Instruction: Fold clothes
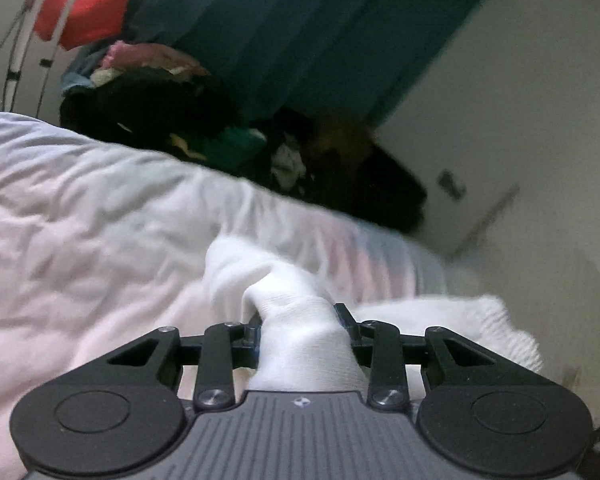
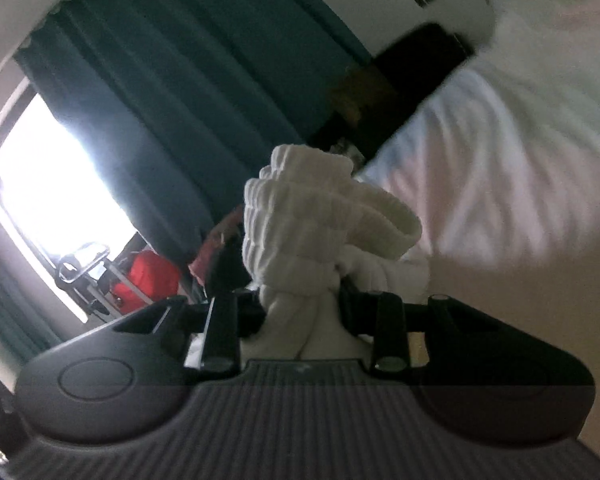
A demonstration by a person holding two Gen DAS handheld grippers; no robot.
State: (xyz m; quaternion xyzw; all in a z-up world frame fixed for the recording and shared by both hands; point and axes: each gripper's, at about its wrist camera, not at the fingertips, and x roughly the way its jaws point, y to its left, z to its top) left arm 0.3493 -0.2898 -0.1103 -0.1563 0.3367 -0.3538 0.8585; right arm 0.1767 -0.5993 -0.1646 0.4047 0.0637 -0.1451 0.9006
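A white knitted garment, like a sock [image 1: 300, 320], is bunched between the fingers of my left gripper [image 1: 300, 320], which is shut on it above the white bed cover [image 1: 100, 220]. Its ribbed end [image 1: 480, 320] trails to the right. My right gripper [image 2: 300, 300] is shut on the ribbed white cuff [image 2: 300, 220] of the same kind of garment, which stands up bunched in front of the fingers. The fingertips of both grippers are hidden by the cloth.
A pile of dark and coloured clothes [image 1: 172, 100] lies at the bed's far edge before a teal curtain [image 1: 300, 20]. A red item [image 1: 88, 8] hangs on a drying rack. A bright window [image 2: 52, 184] and white wall [image 1: 520, 100] show.
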